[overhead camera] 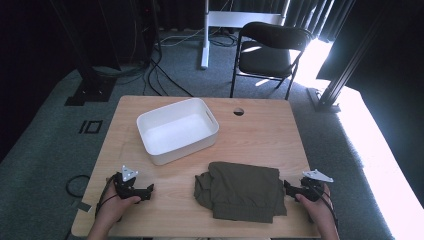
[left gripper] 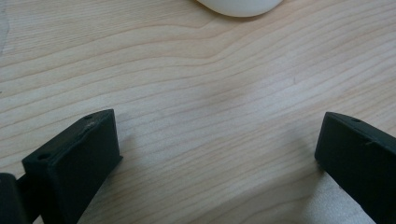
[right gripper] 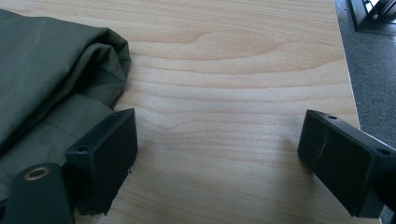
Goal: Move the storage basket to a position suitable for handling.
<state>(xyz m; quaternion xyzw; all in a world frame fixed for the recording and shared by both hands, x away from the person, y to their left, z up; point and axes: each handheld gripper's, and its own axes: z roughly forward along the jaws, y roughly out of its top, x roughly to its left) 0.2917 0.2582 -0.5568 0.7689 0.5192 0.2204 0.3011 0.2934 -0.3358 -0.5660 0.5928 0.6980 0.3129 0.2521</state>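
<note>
Soft olive-green folded cloth lies flat on the near side of the wooden table, w/ right gripper spread wide & empty just beside it, prob ready to grab; left gripper rests spread & empty near white plastic tub

I have both hands low at the near edge. My left hand grips the left gripper at the near left, pointing right, jaws spread wide with nothing between them. My right hand holds the right gripper at the near right, pointing left, jaws wide apart too.
</note>
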